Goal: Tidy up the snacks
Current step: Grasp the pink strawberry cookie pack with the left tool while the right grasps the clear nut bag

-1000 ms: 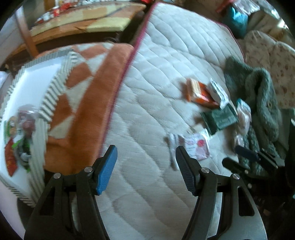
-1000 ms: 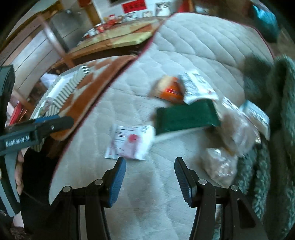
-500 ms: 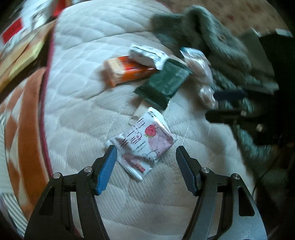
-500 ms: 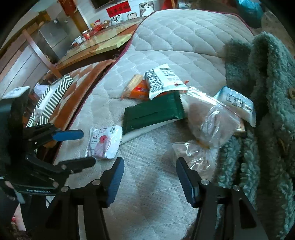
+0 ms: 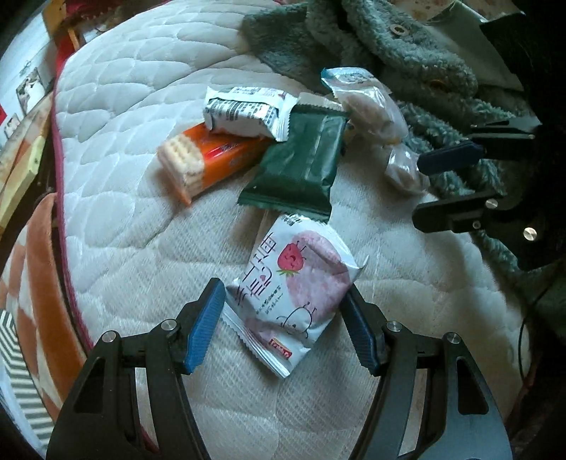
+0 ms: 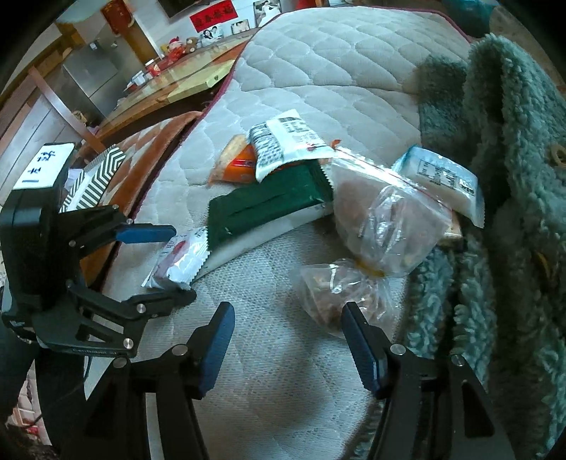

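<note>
A home — quilted mattress (image 6: 336,70), fleece coat (image 6: 513,141), dining table (image 6: 184,85), wall photos (image 6: 240,26)

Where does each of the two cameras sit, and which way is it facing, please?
Left wrist: on the left gripper, looking down at the strawberry packet between its open fingers; the right gripper shows at right.
Right wrist: on the right gripper, facing the quilted mattress; the left gripper shows at left.
Shared: the strawberry packet and the green packet.

Black hand-held gripper (image 5: 284,327), blue pads (image 5: 205,327), silver screws.

Strawberry snack packet (image 5: 293,293) lies flat beside dark-green packet (image 5: 300,166).
</note>
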The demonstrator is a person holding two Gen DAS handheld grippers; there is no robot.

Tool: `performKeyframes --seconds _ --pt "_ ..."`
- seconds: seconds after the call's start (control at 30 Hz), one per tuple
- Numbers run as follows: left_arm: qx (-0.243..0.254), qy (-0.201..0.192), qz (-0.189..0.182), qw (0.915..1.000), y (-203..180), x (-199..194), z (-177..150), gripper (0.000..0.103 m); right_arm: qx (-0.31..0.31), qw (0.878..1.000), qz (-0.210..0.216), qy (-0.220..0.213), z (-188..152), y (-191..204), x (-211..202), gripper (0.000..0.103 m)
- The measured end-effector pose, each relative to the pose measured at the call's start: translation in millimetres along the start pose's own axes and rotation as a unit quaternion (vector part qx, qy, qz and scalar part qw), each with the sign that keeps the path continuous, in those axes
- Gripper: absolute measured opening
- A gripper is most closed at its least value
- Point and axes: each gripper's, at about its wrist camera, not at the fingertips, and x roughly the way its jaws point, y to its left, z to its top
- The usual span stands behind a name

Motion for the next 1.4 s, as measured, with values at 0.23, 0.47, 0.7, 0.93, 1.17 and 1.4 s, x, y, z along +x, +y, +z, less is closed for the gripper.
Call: performKeyframes --seconds 0.23,0.47,0.7,0.93,1.17,1.4 --pt "0.006 -0.007 0.007 0.9999 -9.0 0.1 9.8 0.067 0.013 1.0 -0.015 0.001 -5.3 -17.2 -11.6 0.063" --pt "-0.003 -0.003 0.009 1.0 -13.6 5.3 16.7 0.067 0.069 0.997 -0.013 -0.019 -5.7 -46.8 -7.7 0.067" --pt "-0.036 0.0 0.017 0.9992 -17.0 12.0 16.2 0.06 0.098 0.994 0.0 -0.05 16.6 -59.6 15.7 0.063" --pt "-0.1 -0.011 0.006 0.995 -11.4 -1.3 -0.1 0.051 0.086 0.995 0.035 -0.047 10.9 -49.8 16.4 0.033" --pt "-0.181 -0.026 0.01 0.9831 -0.2 -32.7 -28.0 0.051 0.043 0.997 0.048 -0.044 1.1 -8.8 -4.0 0.027" --pt "-0.271 -0.046 0.023 0.9613 17.8 -67.5 -53.6 0.051 -0.01 0.997 0.062 -0.05 -1.5 40.0 -19.6 0.024"
